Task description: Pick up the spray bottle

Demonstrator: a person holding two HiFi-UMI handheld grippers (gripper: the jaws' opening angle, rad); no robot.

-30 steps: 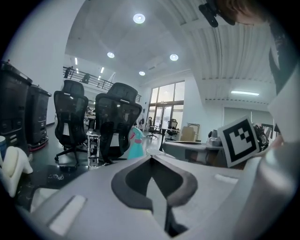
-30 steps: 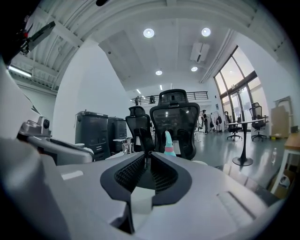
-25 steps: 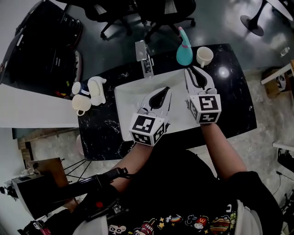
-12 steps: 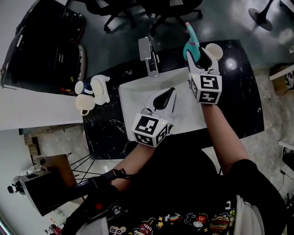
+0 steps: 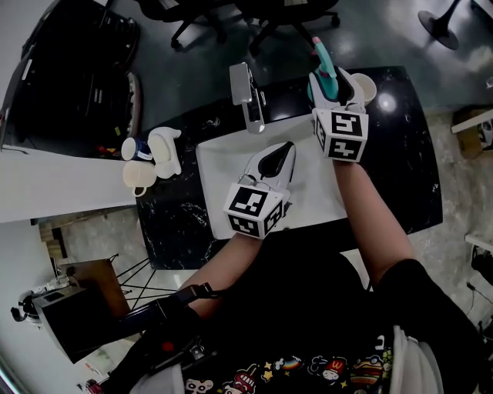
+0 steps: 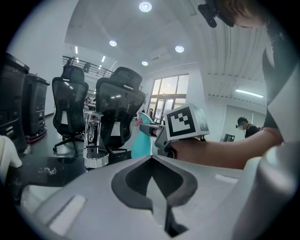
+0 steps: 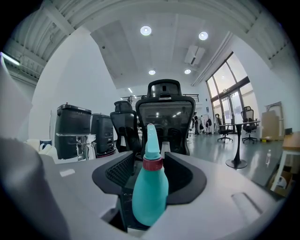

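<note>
The teal spray bottle [image 5: 323, 78], with a red collar and a teal nozzle, stands at the far edge of the black table [image 5: 400, 154]. My right gripper [image 5: 332, 74] reaches over it. In the right gripper view the bottle [image 7: 150, 192] stands upright between the jaws of that gripper [image 7: 150, 157]. It lies against the right jaw, and a dark gap shows on its left, so the jaws are open around it. My left gripper [image 5: 288, 148] hovers shut over the white mat [image 5: 219, 165] with nothing in it. In its own view its tips [image 6: 151, 158] meet, and the bottle [image 6: 140, 143] shows beyond them.
A white cup [image 5: 363, 86] stands just right of the bottle. A silver stand [image 5: 246, 92] sits at the mat's far edge. White mugs and a figurine [image 5: 150, 158] are grouped at the table's left end. Office chairs [image 5: 231, 19] stand beyond the table.
My right gripper has moved forward from above the mat to the bottle, so its jaws now stand either side of it. The left gripper has barely shifted.
</note>
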